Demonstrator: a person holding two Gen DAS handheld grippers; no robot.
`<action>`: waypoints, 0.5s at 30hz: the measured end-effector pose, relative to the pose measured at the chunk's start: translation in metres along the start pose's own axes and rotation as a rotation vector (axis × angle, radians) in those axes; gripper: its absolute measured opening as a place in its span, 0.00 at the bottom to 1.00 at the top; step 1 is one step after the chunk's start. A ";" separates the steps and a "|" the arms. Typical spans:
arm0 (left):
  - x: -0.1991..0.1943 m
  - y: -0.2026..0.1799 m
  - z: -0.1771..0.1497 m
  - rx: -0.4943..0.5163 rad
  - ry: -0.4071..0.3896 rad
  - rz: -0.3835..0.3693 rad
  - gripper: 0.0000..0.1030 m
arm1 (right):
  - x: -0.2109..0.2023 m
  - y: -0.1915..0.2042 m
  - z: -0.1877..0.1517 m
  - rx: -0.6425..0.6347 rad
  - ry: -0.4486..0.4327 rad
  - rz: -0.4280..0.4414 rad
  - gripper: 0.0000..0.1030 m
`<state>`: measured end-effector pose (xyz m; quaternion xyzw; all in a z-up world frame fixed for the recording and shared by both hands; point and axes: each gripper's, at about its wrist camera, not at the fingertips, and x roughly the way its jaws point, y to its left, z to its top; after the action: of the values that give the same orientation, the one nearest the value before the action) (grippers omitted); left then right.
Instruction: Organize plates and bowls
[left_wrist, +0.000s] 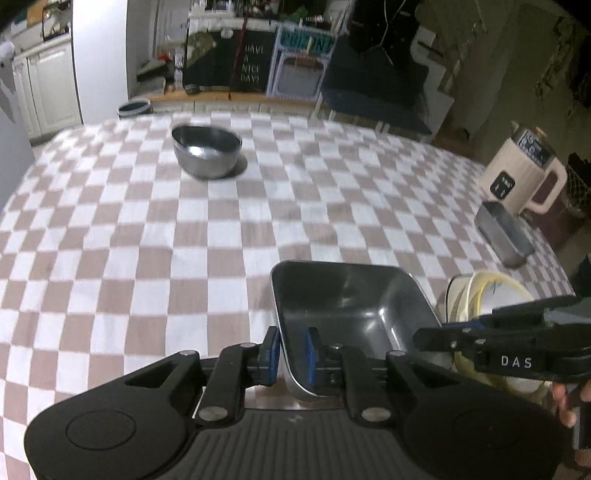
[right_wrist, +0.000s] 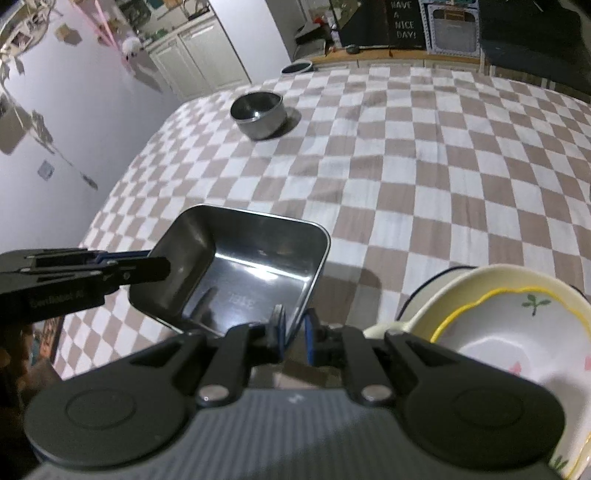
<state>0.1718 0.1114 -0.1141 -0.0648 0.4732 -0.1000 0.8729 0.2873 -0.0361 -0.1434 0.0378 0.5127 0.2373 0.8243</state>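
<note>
Scene: a desk (left_wrist: 147, 229) under a brown-and-white checked cloth, seen from both wrist views.
Thing in hand: a rectangular steel tray (left_wrist: 347, 310), shared between both grippers near the desk's front edge, just beside a stack of ceramic dishes.
Left gripper (left_wrist: 291, 352): its blue-padded fingers (left_wrist: 309, 354) straddle the tray's near-left wall, narrow gap, pads on either side of the thin rim; it reads as a pinch on the tray.
Right gripper (right_wrist: 293, 332): its fingers (right_wrist: 308, 338) are drawn close on the tray's near-right corner rim, one pad inside the wall and one outside, also a pinch.
Tray attitude: tilted in the right wrist view, the left end raised; whether its base touches the cloth I cannot tell.
Key relation: the tray's long axis runs across between the two grippers, so each hand has one end; neither is nearer than the other.
Ceramic stack: a cream bowl (right_wrist: 517, 332) with a yellow wavy rim and painted sprigs, directly right of the tray and touching or nearly touching the right gripper's body.
Other dishes: a round steel bowl (left_wrist: 207, 151) far across the desk to the left; a second steel tray (left_wrist: 504, 236) at the right edge, well apart.
Off the desk: a cream appliance (left_wrist: 524, 173) beyond the right edge.
Likely next: setting the tray down level, or carrying it towards its twin on the right, would need both hands moving together.
</note>
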 end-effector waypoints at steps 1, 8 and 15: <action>0.003 0.002 -0.002 -0.003 0.018 -0.003 0.17 | 0.002 0.002 -0.001 -0.009 0.008 -0.003 0.13; 0.031 0.000 -0.019 0.054 0.142 0.031 0.19 | 0.004 0.015 -0.003 -0.092 0.036 -0.051 0.16; 0.029 0.007 -0.023 0.061 0.150 0.046 0.20 | 0.009 0.023 0.000 -0.119 0.034 -0.043 0.17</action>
<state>0.1683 0.1110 -0.1515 -0.0197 0.5355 -0.0989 0.8385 0.2825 -0.0115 -0.1441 -0.0264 0.5121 0.2500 0.8213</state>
